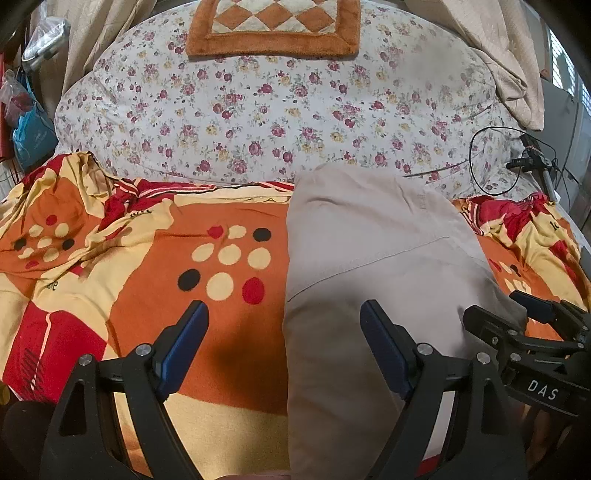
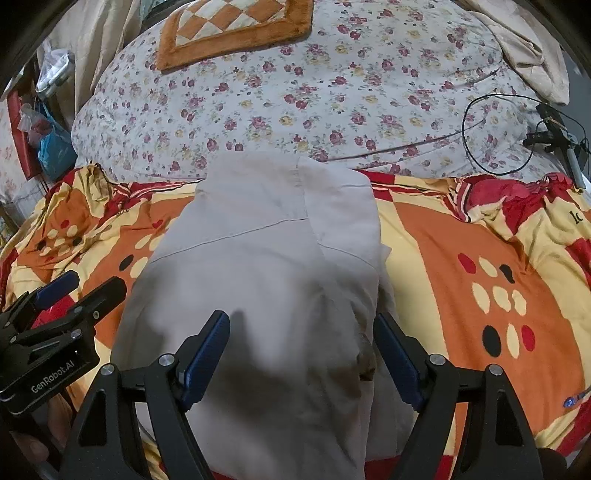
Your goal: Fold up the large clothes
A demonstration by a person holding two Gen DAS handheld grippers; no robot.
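Observation:
A beige garment [image 1: 369, 266], folded into a long strip, lies flat on the orange, red and yellow patterned bedcover [image 1: 147, 266]; it also shows in the right wrist view [image 2: 266, 266]. My left gripper [image 1: 282, 314] is open and empty, hovering over the garment's left edge. My right gripper [image 2: 301, 332] is open and empty, above the near part of the garment. The right gripper also shows at the right of the left wrist view [image 1: 517, 310], and the left gripper at the left of the right wrist view [image 2: 81, 284].
A floral quilt [image 1: 277, 118] lies beyond the garment, with an orange checkered mat [image 1: 273, 29] on it. A black cable and a small tripod device [image 1: 532, 162] sit at the right. Bags [image 1: 29, 125] hang at the far left. Beige curtain cloth [image 1: 509, 66] lies at the back right.

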